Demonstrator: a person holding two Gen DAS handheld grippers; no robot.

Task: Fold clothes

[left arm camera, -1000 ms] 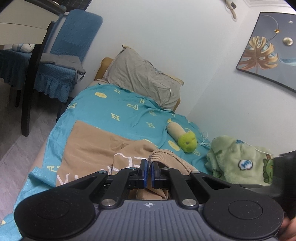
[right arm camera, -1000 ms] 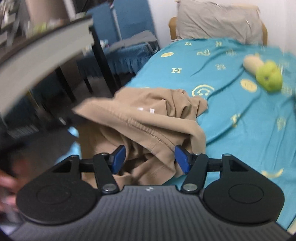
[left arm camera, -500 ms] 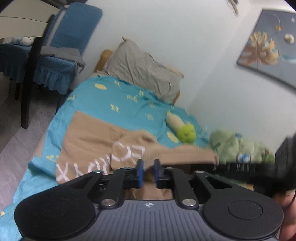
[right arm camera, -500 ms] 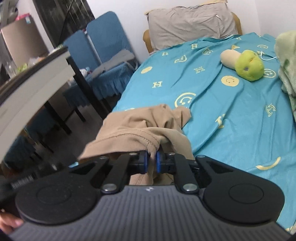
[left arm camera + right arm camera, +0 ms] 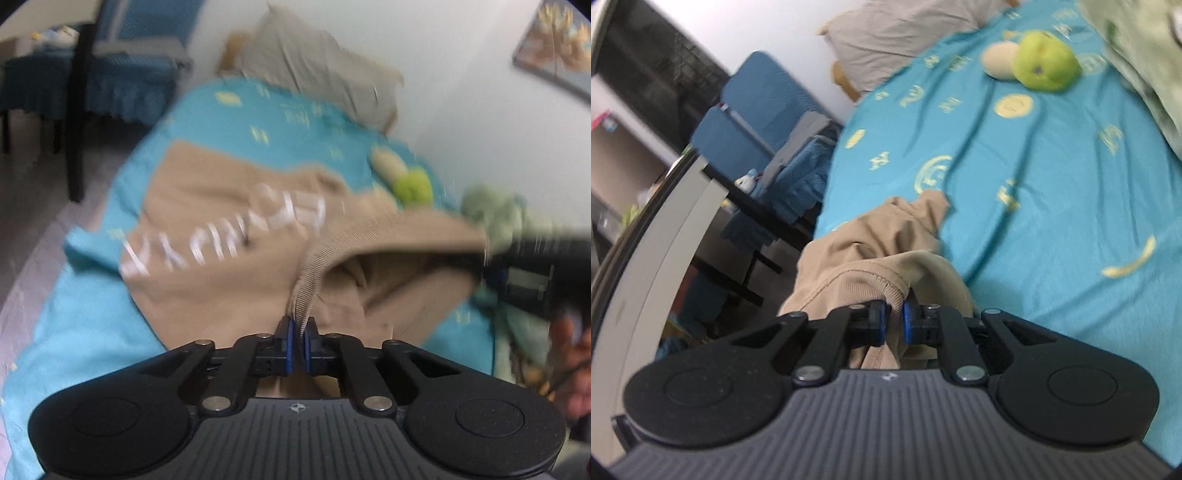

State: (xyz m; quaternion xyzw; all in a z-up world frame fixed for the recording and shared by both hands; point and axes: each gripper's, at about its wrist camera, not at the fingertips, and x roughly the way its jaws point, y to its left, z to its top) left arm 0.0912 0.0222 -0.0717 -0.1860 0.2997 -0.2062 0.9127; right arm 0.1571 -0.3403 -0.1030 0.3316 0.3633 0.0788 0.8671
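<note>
Overhead, tan sweatshirt (image 5: 221, 258) on turquoise bedsheet (image 5: 1052, 184), blue chairs (image 5: 753, 122) beside.

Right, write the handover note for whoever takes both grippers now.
Left gripper: shut on the ribbed hem of the tan shirt.
Right gripper: shut on the same hem, further along.
The shirt is lifted at the hem, its printed part on the teal sheet. A green plush toy and a green blanket lie beyond.
Done: both grips taken. Left: the whole fold; no finished crease shows. The left view is blurred.
</note>
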